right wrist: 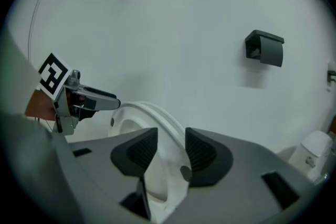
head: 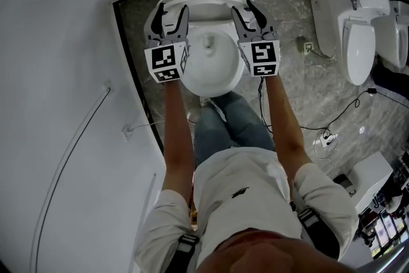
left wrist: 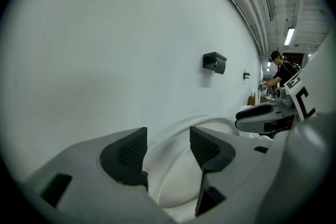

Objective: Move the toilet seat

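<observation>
A person standing over a white toilet is working its toilet seat [right wrist: 152, 113] with a gripper in each hand; the seat is standing raised and tilted over the bowl [head: 214, 67], close to the wall [right wrist: 210, 8] behind. The right gripper [right wrist: 170, 140] is clamping the seat's right-hand edge, its fingers [right wrist: 202, 152] grasping the rim between them. The left gripper [left wrist: 168, 140] is straddling the opposite edge with its fingers spread wide and released, the white rim lying between them but not visibly pressed. To carry the step through well, the left fingers are likely needing to close on the rim first, so that both sides are bearing the load evenly. The two hands are then best moving together at matching height, following the arc the hinge allows rather than pulling straight, which could twist the seat or slip it from the pads. Going slowly near the end of the swing is looking wise, since a seat let go early could drop hard onto the porcelain
</observation>
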Tool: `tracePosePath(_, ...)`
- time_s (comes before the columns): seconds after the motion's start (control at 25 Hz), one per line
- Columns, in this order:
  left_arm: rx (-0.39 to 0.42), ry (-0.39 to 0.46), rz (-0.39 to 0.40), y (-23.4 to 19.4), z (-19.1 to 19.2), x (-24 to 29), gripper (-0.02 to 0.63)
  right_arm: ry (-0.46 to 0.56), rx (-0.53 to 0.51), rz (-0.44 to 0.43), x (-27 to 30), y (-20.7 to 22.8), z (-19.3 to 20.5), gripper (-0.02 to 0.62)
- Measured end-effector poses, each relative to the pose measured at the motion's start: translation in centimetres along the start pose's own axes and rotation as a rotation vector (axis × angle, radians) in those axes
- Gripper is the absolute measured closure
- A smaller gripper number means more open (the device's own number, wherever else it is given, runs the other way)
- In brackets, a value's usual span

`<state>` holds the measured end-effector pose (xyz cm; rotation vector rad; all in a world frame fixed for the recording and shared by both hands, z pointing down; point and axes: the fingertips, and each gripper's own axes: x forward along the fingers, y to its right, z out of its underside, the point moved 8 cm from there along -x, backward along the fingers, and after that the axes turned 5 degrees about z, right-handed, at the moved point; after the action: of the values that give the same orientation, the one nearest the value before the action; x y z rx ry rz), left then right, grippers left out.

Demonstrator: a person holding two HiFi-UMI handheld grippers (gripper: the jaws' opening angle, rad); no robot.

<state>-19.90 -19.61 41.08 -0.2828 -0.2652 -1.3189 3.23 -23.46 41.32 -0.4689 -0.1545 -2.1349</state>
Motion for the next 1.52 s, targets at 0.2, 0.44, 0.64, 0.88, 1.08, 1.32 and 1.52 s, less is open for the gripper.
tracePosePath(0.2,0.004,0.016,0.035,0.3,-0.6,-0.9,0.334,0.043,-0.012,-0.009,-0.9,-0.5,-0.9,0.414)
tracePosePath(0.44,0.030,0.035,0.056,1.5,-0.9,-2.6,0.380,0.072,-0.031,-0.044,-2.3,-1.8,-1.4,0.445)
tracePosePath(0.64,0.056,0.053,0.086,2.6,-0.4,-4.7,0.457,0.100,-0.020,-0.044,-4.3,-3.5,-1.7,0.525)
tracePosePath(0.88,0.074,0.052,0.121,4.1,-0.2,-6.7,0.540,0.111,-0.020,-0.053,-6.7,-4.9,-2.0,0.551)
tracePosePath(1.08,0.073,0.063,0.135,4.9,-0.1,-8.2,0.565,0.120,-0.035,-0.057,-8.1,-5.8,-2.4,0.563)
tracePosePath(1.32,0.067,0.067,0.151,5.9,0.1,-9.7,0.573,0.114,-0.058,-0.054,-9.2,-6.8,-2.5,0.566)
tracePosePath(1.52,0.067,0.076,0.157,6.3,0.0,-10.4,0.574,0.125,-0.058,-0.049,-10.1,-7.1,-2.6,0.566)
